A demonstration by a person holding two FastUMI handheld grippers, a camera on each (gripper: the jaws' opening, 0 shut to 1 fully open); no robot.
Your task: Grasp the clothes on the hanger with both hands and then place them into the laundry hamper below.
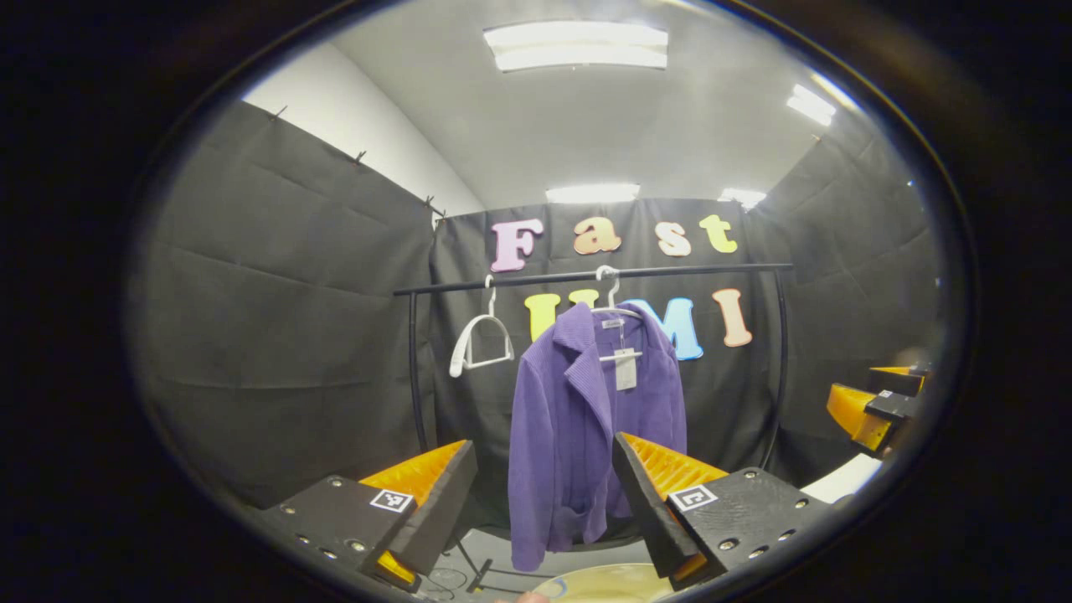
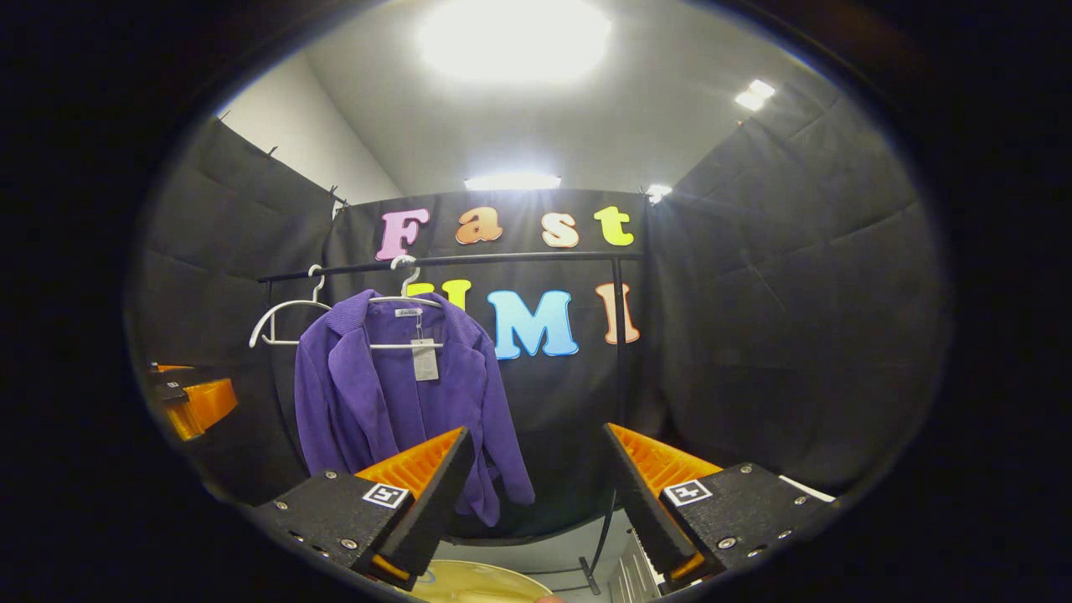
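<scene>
My left gripper (image 1: 544,477) and right gripper (image 2: 536,469) both hang spread apart, grasping nothing, well short of the purple jacket (image 1: 586,419). It hangs on a white hanger (image 1: 613,306) from the black rail (image 1: 586,276), beside an empty hanger (image 1: 480,339).

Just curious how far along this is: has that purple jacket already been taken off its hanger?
No, the purple jacket hangs on its white hanger from the black rail, with both grippers open and apart from it.
</scene>
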